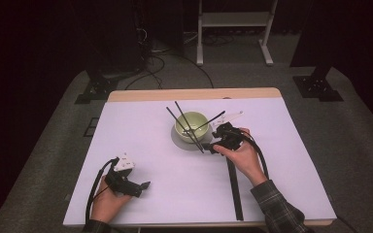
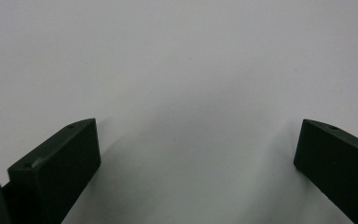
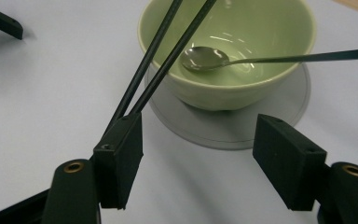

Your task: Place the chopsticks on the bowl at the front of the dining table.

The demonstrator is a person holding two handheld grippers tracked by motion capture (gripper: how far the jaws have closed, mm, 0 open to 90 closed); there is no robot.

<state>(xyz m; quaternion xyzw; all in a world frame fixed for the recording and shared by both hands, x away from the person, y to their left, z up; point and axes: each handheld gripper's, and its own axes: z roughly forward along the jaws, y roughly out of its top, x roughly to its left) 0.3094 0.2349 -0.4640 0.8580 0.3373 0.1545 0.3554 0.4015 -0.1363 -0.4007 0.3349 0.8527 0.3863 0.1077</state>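
High view: right gripper (image 1: 212, 144) sits just beside the green bowl (image 1: 191, 125), which stands on a grey coaster (image 1: 182, 142) mid-table. Two chopsticks (image 1: 187, 124) and a spoon (image 3: 205, 58) rest in the bowl. Its jaws are spread, gripping nothing. Left gripper (image 1: 144, 186) rests near the table's (image 1: 141, 126) front edge, jaws also spread over bare surface.

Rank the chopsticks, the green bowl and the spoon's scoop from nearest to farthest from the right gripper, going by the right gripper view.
1. chopsticks: their near ends reach one of the right gripper fingers, at the left of the view.
2. green bowl: straight ahead on a grey coaster, past the open fingers.
3. spoon's scoop: lying inside the bowl, behind its near wall.
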